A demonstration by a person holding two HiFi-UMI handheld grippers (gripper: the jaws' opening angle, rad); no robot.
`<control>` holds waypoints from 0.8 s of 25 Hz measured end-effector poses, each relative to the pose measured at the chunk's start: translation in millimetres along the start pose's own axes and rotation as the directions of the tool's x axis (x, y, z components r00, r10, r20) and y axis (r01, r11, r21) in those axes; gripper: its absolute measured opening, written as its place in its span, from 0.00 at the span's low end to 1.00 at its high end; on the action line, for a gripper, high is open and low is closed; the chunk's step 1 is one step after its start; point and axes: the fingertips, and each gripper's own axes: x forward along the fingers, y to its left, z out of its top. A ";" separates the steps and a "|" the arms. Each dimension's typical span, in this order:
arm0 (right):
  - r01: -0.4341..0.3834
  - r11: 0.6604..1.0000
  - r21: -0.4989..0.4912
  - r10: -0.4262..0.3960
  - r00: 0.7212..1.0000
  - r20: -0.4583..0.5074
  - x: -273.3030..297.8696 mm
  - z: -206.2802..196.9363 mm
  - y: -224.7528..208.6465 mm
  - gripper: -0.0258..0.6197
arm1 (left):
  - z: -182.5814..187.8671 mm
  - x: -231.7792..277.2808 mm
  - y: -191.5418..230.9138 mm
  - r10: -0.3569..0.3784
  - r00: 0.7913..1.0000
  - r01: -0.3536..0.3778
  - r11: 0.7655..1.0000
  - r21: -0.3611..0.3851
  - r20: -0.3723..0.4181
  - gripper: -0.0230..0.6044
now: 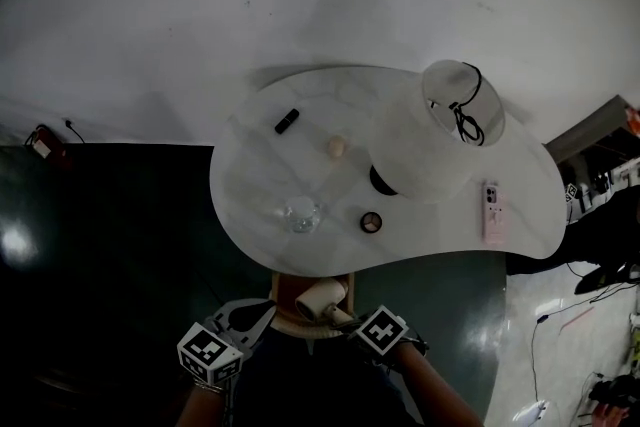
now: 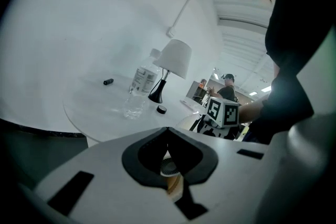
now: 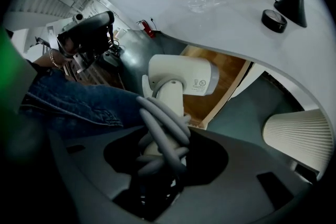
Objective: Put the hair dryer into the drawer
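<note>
White table (image 1: 260, 185) fills the head view, with a bottle (image 1: 301, 214), a lamp (image 1: 440, 130) and a phone (image 1: 491, 211) on it, all well ahead of both grippers. Under the near edge of the table a wooden drawer (image 1: 290, 323) stands open.

Left gripper (image 1: 262, 313) sits just left of the drawer, pointing across at it. In its own view the jaws are drawn together to a narrow slit with nothing visibly held between them; the dryer's round grille and some wood show through the slit. I cannot tell whether its tips touch the drawer.

The dryer (image 1: 320, 298) hangs over the open drawer, between the two grippers, head up and toward the table.

Right gripper (image 1: 345, 317) is clamped on the dryer's handle, over the grey cord (image 3: 165, 123) wound round it. The dryer's head (image 3: 181, 78) stands straight out beyond the jaws, with the wooden drawer bottom (image 3: 215, 92) behind it.

The step in hand looks like the placing itself: the dryer is over the drawer but not set down. Next, I judge, the right gripper should lower until the dryer rests on the wood, then let go. The head needs to lie low enough to clear the table's underside when the drawer is shut.
</note>
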 end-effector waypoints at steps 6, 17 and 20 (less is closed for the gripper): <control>0.029 0.997 0.077 -0.031 0.999 0.030 7.3 16.5 3.3 0.35 | -12.6 1.8 17.2 -0.051 0.998 0.050 0.998 -0.026 -0.046 0.05; 0.080 0.976 0.204 -0.091 0.995 0.044 32.4 28.4 -4.5 0.35 | -35.2 7.4 42.9 -0.104 0.987 0.103 0.995 -0.011 -0.123 0.05; 0.083 0.971 0.224 -0.097 0.994 0.054 39.4 36.4 -4.9 0.35 | -39.4 8.8 45.5 -0.124 0.981 0.131 0.991 0.040 -0.151 0.05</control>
